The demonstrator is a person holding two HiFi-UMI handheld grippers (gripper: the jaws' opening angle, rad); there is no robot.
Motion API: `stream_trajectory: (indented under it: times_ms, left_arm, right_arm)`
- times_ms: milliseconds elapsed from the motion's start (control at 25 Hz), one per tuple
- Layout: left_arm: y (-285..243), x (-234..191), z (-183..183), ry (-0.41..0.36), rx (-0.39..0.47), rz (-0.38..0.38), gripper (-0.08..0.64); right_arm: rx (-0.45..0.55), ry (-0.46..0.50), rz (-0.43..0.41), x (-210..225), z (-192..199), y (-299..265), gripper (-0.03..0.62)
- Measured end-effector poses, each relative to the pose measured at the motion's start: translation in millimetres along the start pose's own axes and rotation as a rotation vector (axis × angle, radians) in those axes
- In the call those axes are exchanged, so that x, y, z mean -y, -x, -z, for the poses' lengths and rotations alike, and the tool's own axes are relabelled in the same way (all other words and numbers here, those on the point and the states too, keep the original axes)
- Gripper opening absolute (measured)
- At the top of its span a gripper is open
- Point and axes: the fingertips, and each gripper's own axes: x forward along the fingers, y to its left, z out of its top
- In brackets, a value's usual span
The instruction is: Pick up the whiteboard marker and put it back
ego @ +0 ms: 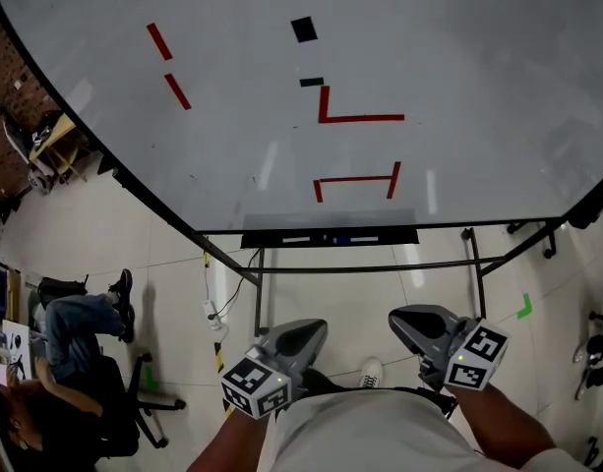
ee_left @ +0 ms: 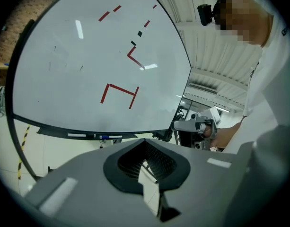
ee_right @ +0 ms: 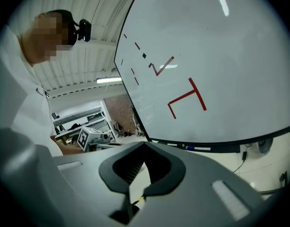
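Now | left gripper [ego: 303, 334]: ribbed black jaws together, empty | right gripper [ego: 411, 321]: same | slim whiteboard marker [ee_right: 200, 148]: in tray [ee_right: 227, 148]

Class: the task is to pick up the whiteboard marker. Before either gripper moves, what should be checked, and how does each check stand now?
1. Whiteboard marker located, lying in the tray: ok.
2. Left gripper empty: ok.
3. Right gripper empty: ok.
4. Jaws apart for a grasp: not ok, both pairs are together.
5. Way from grippers to tray looks free: ok.
6. Marker's cap on tight: cannot tell.
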Motion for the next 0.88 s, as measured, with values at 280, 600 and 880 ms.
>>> stream_trajectory:
  times_ms: [280,600,880]
  left_arm:
    - [15.8,-1.5,2.8,-0.010,-0.050,0.046,0.015]
    - [28.3,-15.2,7.8,-0.028,-0.085,0.121,0.015]
    - [35.8,-19.7,11.9,-0.028,-0.094,0.143,0.015]
  right_arm:
    - [-0.027,-0.002,0.049,-13.4,16.4,-8.5,0.000]
    - [-0.036,-0.018,0.117,-28.3,31.0,-34.7,0.000]
    - [-0.037,-0.013,0.138,-35.1,32.0,-38.7,0.000]
